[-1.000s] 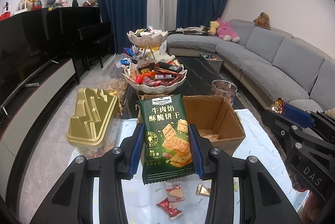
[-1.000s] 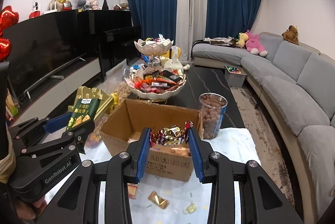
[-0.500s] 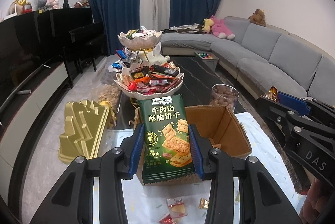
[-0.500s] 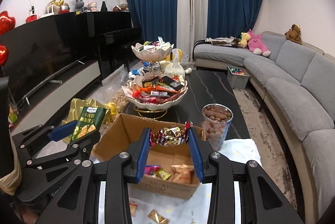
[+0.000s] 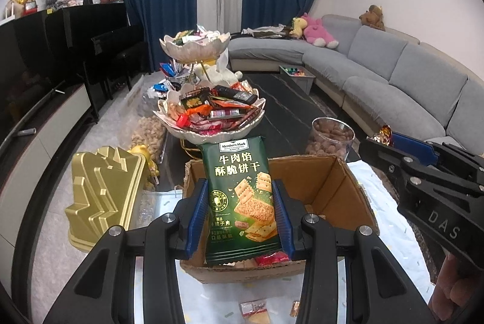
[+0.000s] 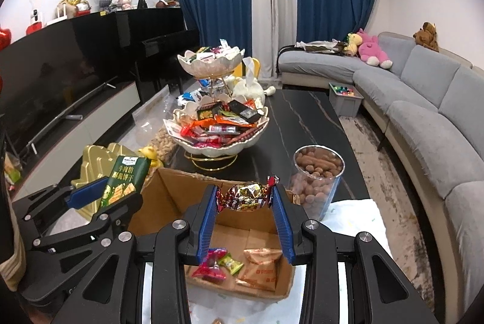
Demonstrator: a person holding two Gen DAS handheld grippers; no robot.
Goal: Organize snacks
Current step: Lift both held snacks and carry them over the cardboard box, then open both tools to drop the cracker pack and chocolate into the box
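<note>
Green biscuit packet (image 5: 239, 200): standing upright between the blue pads of the left hand-held gripper (image 5: 240, 215), which is pinching it by its side edges over the near edge of the cardboard box (image 5: 351, 190).
Foil-wrapped candy (image 6: 245, 196): hanging crosswise in the right hand-held gripper (image 6: 245, 213), which is clamping it by its twisted ends above the open box.
Box contents: an orange packet (image 6: 261, 266) and small wrapped sweets (image 6: 217, 262) are lying on the bottom.
Surroundings: a two-tier snack bowl (image 6: 217, 127) and a clear jar of nuts (image 6: 316, 178) are sitting on the dark tabletop (image 6: 305, 124) beyond.
</note>
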